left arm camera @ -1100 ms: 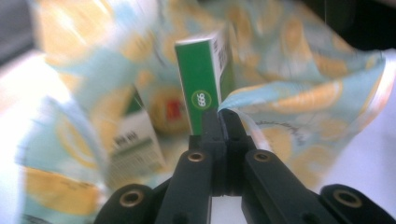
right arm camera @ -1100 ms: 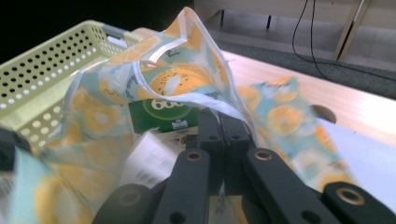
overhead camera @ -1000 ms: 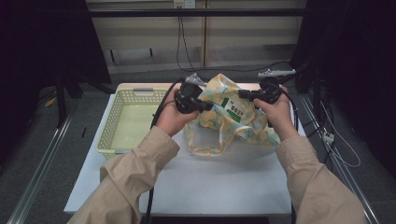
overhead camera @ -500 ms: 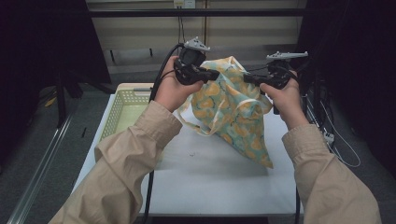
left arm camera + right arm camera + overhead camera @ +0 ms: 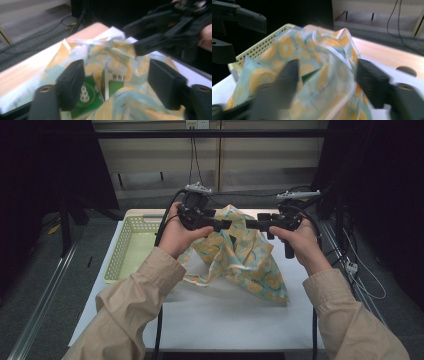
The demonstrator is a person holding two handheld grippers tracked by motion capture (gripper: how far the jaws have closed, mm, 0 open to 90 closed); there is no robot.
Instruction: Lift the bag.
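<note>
Left gripper point(image 5: 227, 224): held up over the far half of the table, its jaws pointing toward the person's right; in the left gripper view the two black jaws stand wide apart with the bag's bunched top lying between them, and whether a pad presses the fabric I cannot tell.
Right gripper point(image 5: 252, 224): level with the left one, its jaws pointing back at it, the two tips close to each other over the bag's top; in the right gripper view its jaws are also apart, blurred, with the fabric bulging up between them, and a firm pinch cannot be made out.
Lemon-print bag point(image 5: 245, 255): pale blue-green cloth with yellow lemon slices, hanging from the level of both grippers, its upper part gathered between them, its lower corner resting on the white sheet toward the person's right.
Bag mouth: open toward the left gripper's camera.
Green package point(image 5: 87, 96): lies inside the bag, beside a white label with dark print.
White sheet point(image 5: 215, 315): covers the tabletop under the bag.
Basket point(image 5: 127, 247): pale yellow-green, perforated walls, standing on the left part of the table just beside the hanging fabric.
Table point(image 5: 387, 58): bare wood edge shows beyond the sheet, with round holes in it.
</note>
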